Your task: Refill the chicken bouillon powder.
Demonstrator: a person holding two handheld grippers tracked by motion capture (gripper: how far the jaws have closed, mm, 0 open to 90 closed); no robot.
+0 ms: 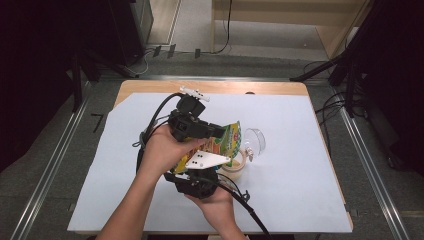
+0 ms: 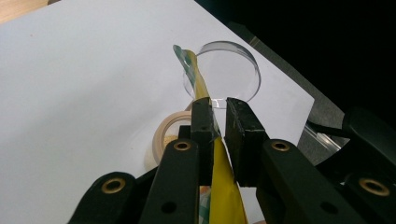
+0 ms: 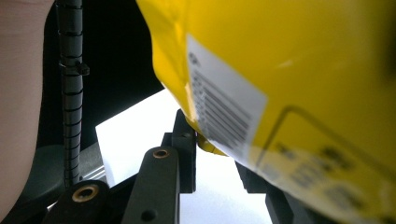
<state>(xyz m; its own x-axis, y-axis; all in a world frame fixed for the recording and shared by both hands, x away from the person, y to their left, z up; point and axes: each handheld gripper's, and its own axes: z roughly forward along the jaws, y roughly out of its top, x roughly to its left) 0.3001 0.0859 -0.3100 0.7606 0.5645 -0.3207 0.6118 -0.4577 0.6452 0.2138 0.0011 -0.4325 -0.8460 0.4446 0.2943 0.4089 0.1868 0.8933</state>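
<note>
Hanging above the roll of tape, the yellow packet sits edge-on between the left gripper fingers, nearly closed, pinching it. The right gripper grips its lower corner, fingers narrowly parted. A clear dish lies just beyond the tape on the worktop.

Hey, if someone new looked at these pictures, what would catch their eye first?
The bright yellow-green snack bag, held up over mid-table between both grippers. Beside it on the white sheet lie a clear round lid and a tan tape roll. Darkness surrounds the table.
</note>
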